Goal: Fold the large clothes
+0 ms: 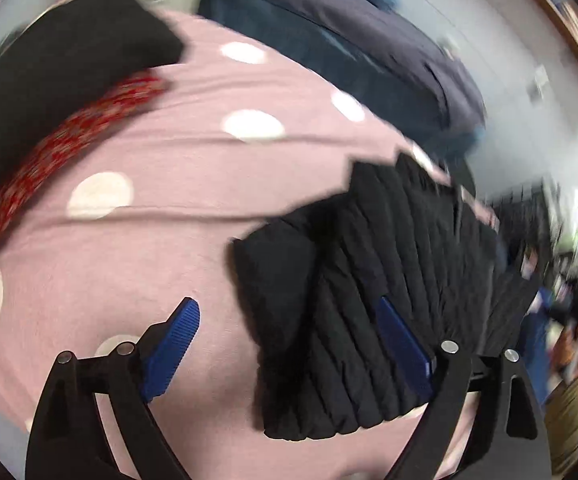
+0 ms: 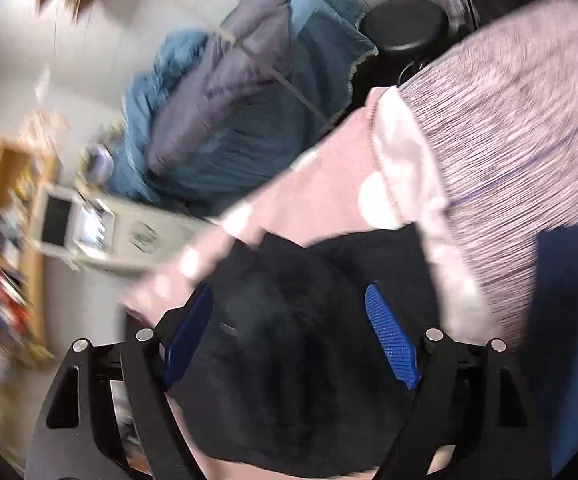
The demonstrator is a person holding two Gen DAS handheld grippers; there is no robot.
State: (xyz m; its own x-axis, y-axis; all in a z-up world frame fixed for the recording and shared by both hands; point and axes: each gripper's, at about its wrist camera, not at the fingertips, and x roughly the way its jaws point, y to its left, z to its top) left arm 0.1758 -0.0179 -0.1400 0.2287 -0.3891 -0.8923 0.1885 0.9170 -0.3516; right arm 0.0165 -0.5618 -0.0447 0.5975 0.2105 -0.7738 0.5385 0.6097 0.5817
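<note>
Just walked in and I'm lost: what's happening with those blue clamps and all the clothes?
A person is folding clothes with a hand-held gripper in each hand. Both the left gripper and the right gripper are open above a black quilted garment lying on a pink sheet with white dots, gripping nothing. A blue-grey duvet is bunched up behind. The pictures are blurred.

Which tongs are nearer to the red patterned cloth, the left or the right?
Left. The left tongs hang open over the pink dotted sheet where the red patterned cloth lies. The right tongs view shows no such cloth.
</note>
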